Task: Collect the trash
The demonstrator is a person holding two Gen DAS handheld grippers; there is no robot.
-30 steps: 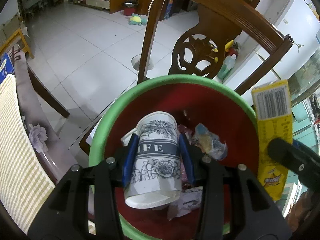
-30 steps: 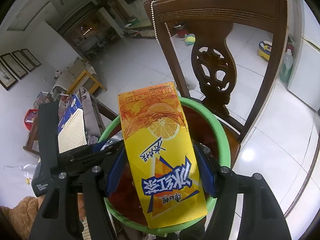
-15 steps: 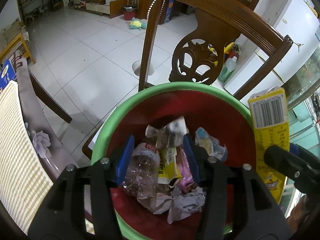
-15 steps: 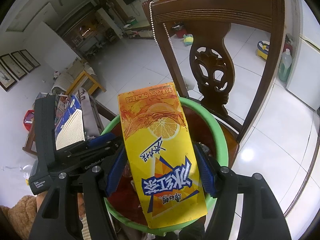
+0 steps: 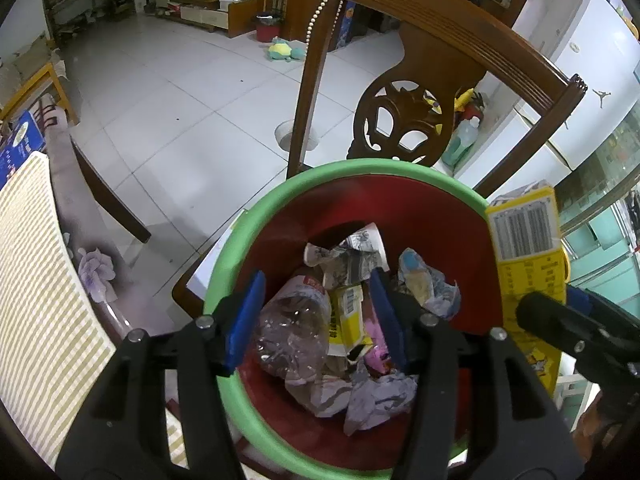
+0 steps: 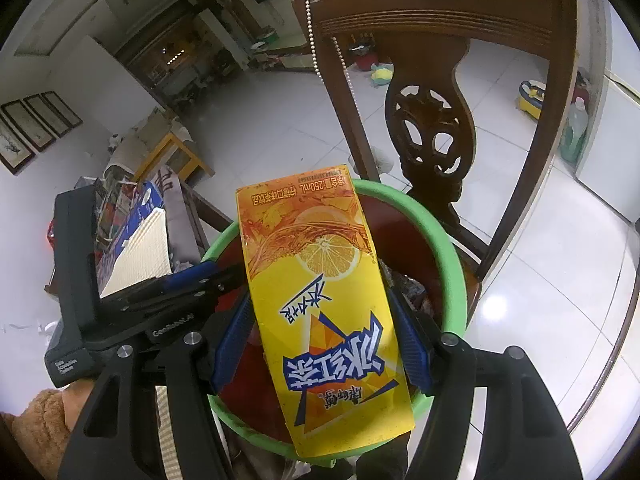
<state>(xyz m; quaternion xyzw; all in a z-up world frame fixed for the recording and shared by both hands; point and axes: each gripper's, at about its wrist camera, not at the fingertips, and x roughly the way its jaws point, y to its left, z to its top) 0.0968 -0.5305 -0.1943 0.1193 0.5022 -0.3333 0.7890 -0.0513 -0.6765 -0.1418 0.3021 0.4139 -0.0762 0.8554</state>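
Two tongs hovered over green-rimmed bin (image 5: 224, 280): left tongs (image 5: 316, 316) released, empty above crumpled trash; right tongs (image 6: 320, 340) clenched on yellow drink carton (image 6: 320, 300).

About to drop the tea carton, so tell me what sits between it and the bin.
Nothing visible does. The right gripper holds the yellow tea carton over the open green-rimmed bin. The left gripper hangs open over the bin's left side, beside the carton, not under it.
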